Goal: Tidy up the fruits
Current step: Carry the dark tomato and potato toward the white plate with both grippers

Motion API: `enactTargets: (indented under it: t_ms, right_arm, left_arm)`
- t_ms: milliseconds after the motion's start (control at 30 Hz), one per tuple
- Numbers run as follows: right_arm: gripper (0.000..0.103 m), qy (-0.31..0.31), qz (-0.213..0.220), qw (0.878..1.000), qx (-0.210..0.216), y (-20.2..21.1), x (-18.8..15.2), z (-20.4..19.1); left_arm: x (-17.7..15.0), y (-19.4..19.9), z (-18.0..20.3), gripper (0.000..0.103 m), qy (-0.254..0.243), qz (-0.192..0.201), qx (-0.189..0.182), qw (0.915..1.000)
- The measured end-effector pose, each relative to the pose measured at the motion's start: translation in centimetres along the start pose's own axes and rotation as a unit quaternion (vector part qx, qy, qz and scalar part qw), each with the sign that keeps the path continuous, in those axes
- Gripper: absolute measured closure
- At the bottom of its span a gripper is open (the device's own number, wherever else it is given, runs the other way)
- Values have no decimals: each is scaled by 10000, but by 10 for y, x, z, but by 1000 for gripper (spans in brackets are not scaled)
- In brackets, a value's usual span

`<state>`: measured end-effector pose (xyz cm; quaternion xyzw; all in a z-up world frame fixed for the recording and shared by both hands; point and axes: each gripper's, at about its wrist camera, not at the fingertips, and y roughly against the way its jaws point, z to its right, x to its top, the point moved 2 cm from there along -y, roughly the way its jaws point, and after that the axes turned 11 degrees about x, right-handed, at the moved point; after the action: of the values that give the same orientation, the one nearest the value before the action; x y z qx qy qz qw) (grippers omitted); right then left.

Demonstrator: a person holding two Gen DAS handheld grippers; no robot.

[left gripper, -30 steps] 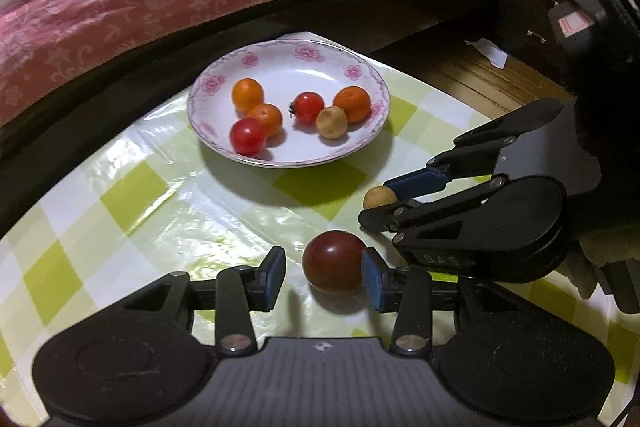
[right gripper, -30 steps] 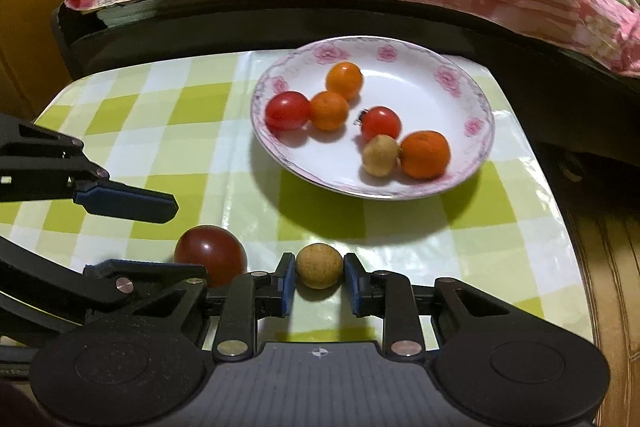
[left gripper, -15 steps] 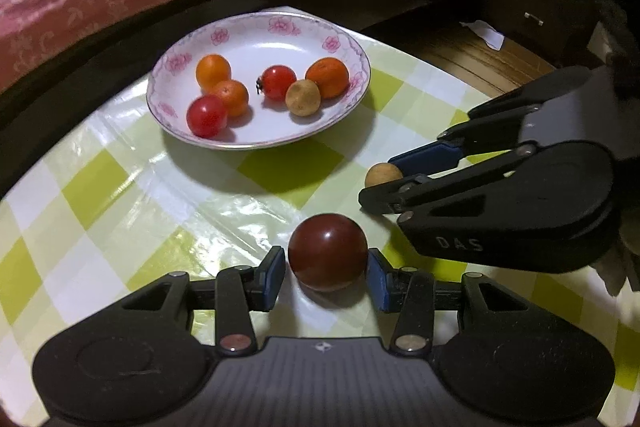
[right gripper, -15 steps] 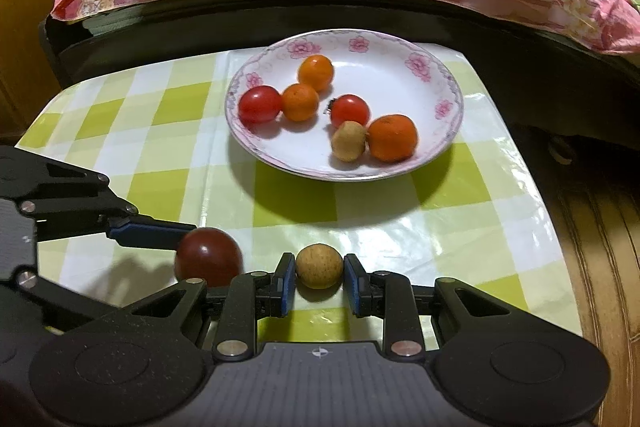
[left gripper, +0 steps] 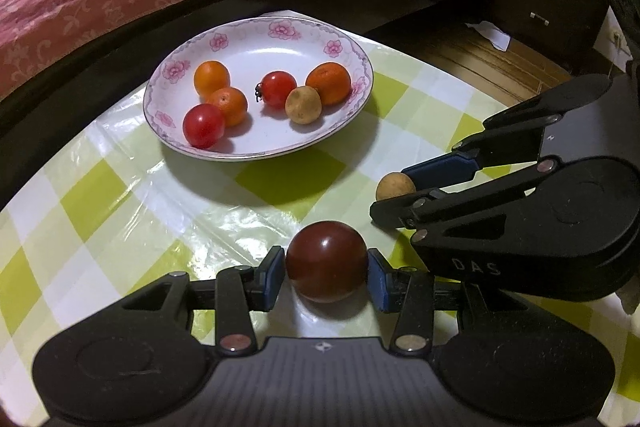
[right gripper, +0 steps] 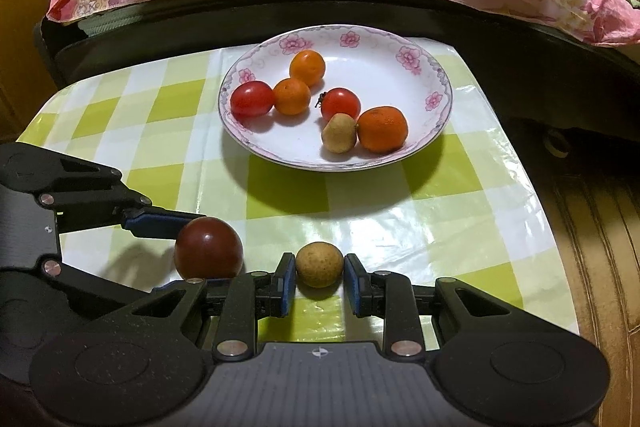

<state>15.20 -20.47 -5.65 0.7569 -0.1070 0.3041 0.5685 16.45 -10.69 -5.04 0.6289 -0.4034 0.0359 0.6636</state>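
- Six fruits already lie on the flowered plate (left gripper: 256, 43) in the left wrist view: two red tomatoes, three small oranges and one tan longan-like fruit. I judge the sorting about three quarters done.
- Same view: the left gripper (left gripper: 326, 273) has its blue pads closed on one dark red fruit (left gripper: 326, 261), low over the checked tablecloth (left gripper: 120, 187), near the plate. The right gripper (left gripper: 404, 193) pinches one tan fruit (left gripper: 394, 187) just beside it.
- Right wrist view: the count holds, six on the plate (right gripper: 380, 43), two outside it. The right gripper (right gripper: 319, 277) is clamped on the tan fruit (right gripper: 319, 265); the dark red fruit (right gripper: 208, 247) sits between the left gripper's pads, just to its left.
- Left to do, by my judgement: carry both held fruits to the plate and release them.
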Motion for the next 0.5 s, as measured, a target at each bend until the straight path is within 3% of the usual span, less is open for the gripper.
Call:
enactTargets:
  t_ms: [500]
  right_arm:
    - [81,-149,15,9998,-117,16,-13,-16]
  left_arm:
    - [-13,21,-3,54,0,-121,212,9997]
